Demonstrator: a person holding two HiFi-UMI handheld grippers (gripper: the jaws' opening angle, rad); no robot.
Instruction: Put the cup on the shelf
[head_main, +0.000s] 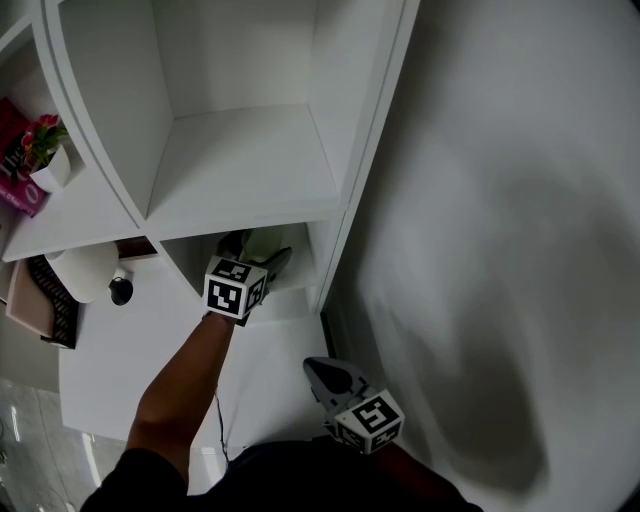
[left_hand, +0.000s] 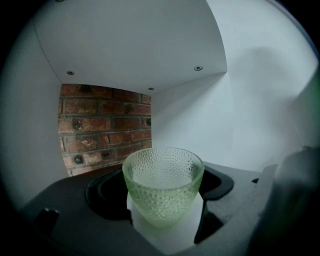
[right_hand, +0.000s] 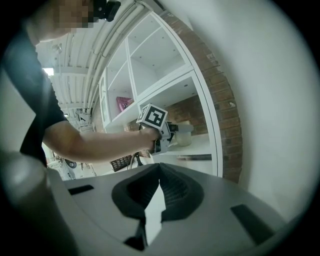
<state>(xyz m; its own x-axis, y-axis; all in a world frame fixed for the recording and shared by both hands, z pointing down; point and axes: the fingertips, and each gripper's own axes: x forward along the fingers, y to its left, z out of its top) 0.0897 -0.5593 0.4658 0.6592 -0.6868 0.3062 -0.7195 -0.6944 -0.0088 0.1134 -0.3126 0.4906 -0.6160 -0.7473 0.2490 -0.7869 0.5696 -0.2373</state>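
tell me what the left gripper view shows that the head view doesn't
Only the left gripper view: the brick wall behind the compartment, and that the cup is dimpled green glass, upright between the jaws. Only the head view: the right gripper, held low outside the shelf, and a pink box further left. Both: the cup in the left gripper, inside a white compartment.

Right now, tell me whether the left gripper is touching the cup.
Cannot tell. In the left gripper view the cup stands between the jaws of the left gripper, but neither contact nor a gap shows plainly.
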